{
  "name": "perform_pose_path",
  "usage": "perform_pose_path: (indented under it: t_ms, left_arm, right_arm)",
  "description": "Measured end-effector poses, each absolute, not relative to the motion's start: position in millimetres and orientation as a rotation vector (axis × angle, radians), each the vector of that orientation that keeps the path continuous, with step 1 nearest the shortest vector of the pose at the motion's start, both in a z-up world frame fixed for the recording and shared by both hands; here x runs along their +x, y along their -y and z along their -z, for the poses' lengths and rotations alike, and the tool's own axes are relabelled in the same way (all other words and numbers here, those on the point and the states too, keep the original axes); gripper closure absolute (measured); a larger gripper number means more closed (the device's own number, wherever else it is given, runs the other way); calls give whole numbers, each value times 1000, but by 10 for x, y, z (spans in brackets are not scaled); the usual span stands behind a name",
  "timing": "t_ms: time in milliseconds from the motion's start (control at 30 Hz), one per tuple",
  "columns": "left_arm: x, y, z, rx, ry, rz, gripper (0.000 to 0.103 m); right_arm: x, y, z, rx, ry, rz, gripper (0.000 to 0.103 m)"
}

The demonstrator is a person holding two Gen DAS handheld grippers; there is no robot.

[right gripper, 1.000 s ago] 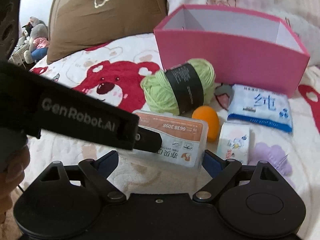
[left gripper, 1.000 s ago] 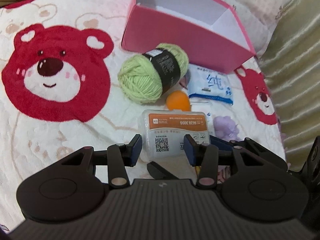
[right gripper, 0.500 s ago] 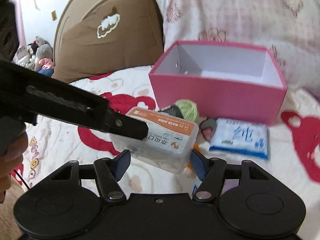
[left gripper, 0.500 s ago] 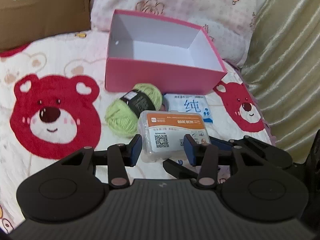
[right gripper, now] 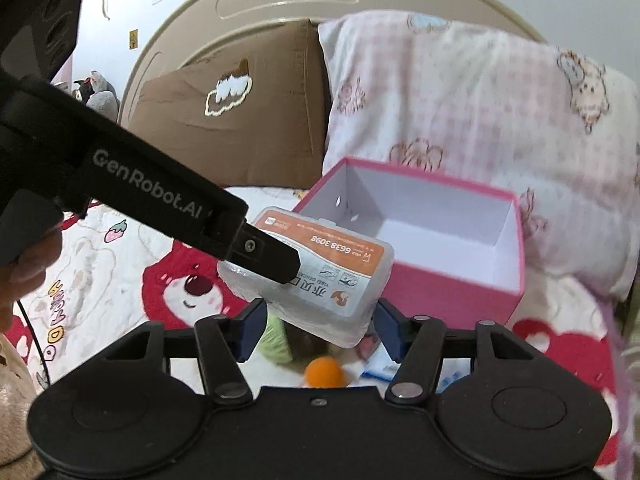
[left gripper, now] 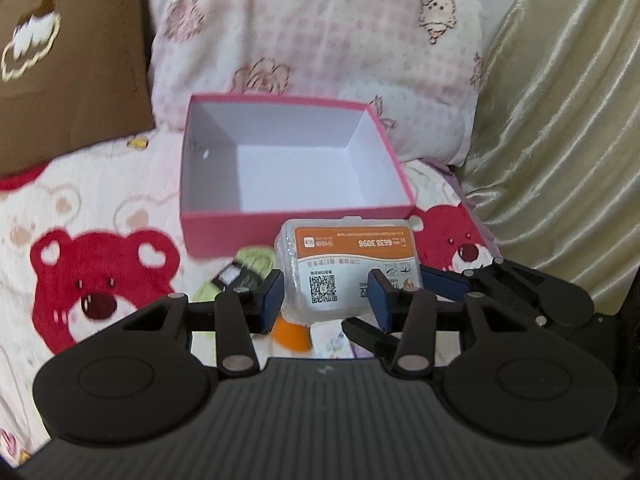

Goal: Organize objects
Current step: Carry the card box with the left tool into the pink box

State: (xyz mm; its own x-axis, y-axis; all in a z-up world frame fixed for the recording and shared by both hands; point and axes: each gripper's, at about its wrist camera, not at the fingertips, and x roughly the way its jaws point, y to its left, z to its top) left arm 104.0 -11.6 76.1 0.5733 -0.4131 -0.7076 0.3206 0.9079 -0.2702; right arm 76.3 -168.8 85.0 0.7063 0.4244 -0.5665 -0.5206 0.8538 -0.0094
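A clear plastic box with an orange label point(left gripper: 348, 268) hangs in the air above the bedspread, just short of the pink box's near wall. My left gripper point(left gripper: 326, 296) is shut on it, blue pads on both sides. In the right wrist view the left gripper's black finger point(right gripper: 276, 260) lies across the plastic box point(right gripper: 320, 276). My right gripper point(right gripper: 320, 326) is closing, with the box's lower end between its jaws and the pads close to its sides. The open pink box point(left gripper: 296, 224) has nothing inside and also shows in the right wrist view point(right gripper: 452, 292).
Below on the bear-print bedspread point(left gripper: 100, 280) lie a green yarn ball point(left gripper: 248, 260), an orange ball point(right gripper: 324, 372) and a blue-and-white packet point(right gripper: 380, 370). A brown pillow point(left gripper: 60, 80) and a pink checked pillow point(left gripper: 320, 40) stand behind the pink box. A gold curtain point(left gripper: 560, 120) hangs on the right.
Both grippers have risen with the plastic box, off the bedspread and towards the pink box, whose inside has come into view. The right gripper's jaws have narrowed around the plastic box.
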Motion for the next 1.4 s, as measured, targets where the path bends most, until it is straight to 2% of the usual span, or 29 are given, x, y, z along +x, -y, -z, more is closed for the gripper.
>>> perform_pose_path:
  t_ms: [333,633,1067,1400]
  left_arm:
    - [1480,513,-1085,-36,-805,458,59]
    - [2211,658,-1063,-43,-805,454,59]
    - [3428,830,-304,-216,-945,466,59]
    - [3795,846,272,-297,-1012,436,59]
  right_arm:
    - [1224,1962,-1234,-215,-562,-512,42]
    - [1981,2072,-1381,-181,-632,-549,42]
    - [3190,2045,-938,-243,-787,-506,43]
    - [3533,1993,-381,-230,-845,-432,47]
